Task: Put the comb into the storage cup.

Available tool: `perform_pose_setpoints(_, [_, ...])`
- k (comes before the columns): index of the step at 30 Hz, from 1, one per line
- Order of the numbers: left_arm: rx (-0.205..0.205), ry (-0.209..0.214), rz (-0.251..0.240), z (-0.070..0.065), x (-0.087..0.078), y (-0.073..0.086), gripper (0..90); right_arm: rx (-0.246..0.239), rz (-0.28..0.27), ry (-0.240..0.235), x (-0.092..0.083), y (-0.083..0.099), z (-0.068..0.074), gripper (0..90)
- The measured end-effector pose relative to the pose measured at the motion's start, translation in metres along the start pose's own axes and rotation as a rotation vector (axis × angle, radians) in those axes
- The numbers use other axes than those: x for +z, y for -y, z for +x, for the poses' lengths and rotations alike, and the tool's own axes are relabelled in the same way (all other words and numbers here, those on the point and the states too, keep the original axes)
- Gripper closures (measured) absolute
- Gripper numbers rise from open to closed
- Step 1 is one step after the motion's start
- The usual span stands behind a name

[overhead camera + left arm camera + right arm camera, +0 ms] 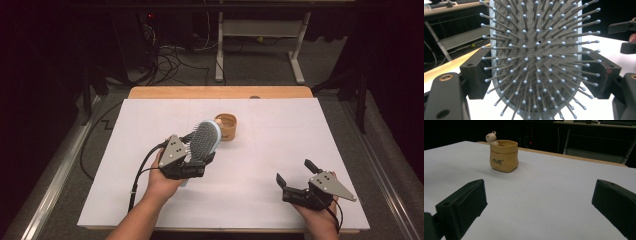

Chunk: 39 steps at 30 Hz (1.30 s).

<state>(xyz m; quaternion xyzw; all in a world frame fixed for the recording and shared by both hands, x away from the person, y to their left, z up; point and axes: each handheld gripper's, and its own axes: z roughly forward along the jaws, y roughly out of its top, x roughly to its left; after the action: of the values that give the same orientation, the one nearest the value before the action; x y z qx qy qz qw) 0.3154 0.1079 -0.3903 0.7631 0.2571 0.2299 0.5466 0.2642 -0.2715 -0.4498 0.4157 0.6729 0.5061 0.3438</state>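
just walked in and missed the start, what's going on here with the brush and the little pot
A person works at a white table with a gripper in each hand. The left gripper is clamped on a pale blue hairbrush, holding it up off the table near a small tan pot with a bear figure on its rim. The right gripper is open and empty, low over the table's near right corner. The pot stands upright and untouched.

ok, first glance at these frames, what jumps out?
The pale blue hairbrush, clamped in the left gripper and raised above the white table, bristles toward its camera. Just behind it stands a tan sack-shaped pot with a little bear on the rim. The right gripper rests open at the near right.
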Motion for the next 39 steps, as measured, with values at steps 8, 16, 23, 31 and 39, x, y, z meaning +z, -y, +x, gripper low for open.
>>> perform_pose_setpoints(8, [-0.005, 0.025, -0.008, -0.007, 0.013, 0.0, 20.0, 0.012, 0.009, -0.004, 0.002, 0.001, 0.0, 0.2])
perform_pose_setpoints(16, [0.019, 0.049, 0.009, -0.016, 0.017, 0.004, 20.0, 0.003, 0.019, -0.015, 0.007, 0.002, 0.004, 0.2])
perform_pose_setpoints(23, [0.014, 0.06, 0.016, -0.02, 0.021, 0.008, 20.0, -0.003, 0.018, -0.051, 0.013, 0.0, 0.011, 0.2])
perform_pose_setpoints(31, [0.021, 0.055, -0.002, -0.022, 0.017, 0.008, 20.0, -0.01, 0.01, -0.095, 0.018, -0.008, 0.023, 0.2])
perform_pose_setpoints(39, [0.029, 0.052, -0.003, -0.023, 0.017, 0.008, 20.0, -0.013, 0.007, -0.143, 0.022, -0.022, 0.036, 0.2])
